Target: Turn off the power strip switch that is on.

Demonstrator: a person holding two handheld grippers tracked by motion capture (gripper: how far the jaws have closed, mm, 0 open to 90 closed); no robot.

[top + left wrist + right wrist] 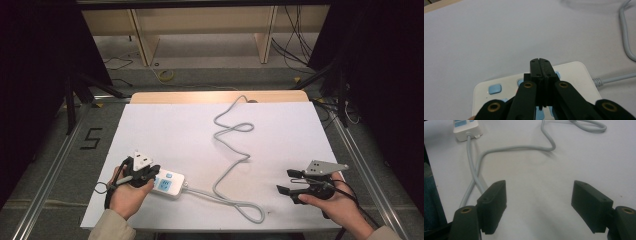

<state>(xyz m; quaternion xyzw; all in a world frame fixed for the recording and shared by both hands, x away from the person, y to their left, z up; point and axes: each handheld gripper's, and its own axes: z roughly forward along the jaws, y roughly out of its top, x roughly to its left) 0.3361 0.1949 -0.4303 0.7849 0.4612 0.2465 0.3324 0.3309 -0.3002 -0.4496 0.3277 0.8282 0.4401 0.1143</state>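
At the table's near left edge, my left gripper [144,173] hovers with its jaws pressed flat together, gripping nothing, their tips poised over the blue buttons of the white power strip [169,184]. The step in hand looks like pressing a switch on that strip; next I need a short, straight push down onto one button without nudging the strip sideways. My right gripper [290,181] waits well apart at the near right, jaws spread wide and empty above the bare white table [280,135]. The grey cord [232,165] snakes from the strip across the table toward the far edge. My own jaws cover the strip's middle, so which button sits under the tips, and whether they touch it, I can't quite tell.
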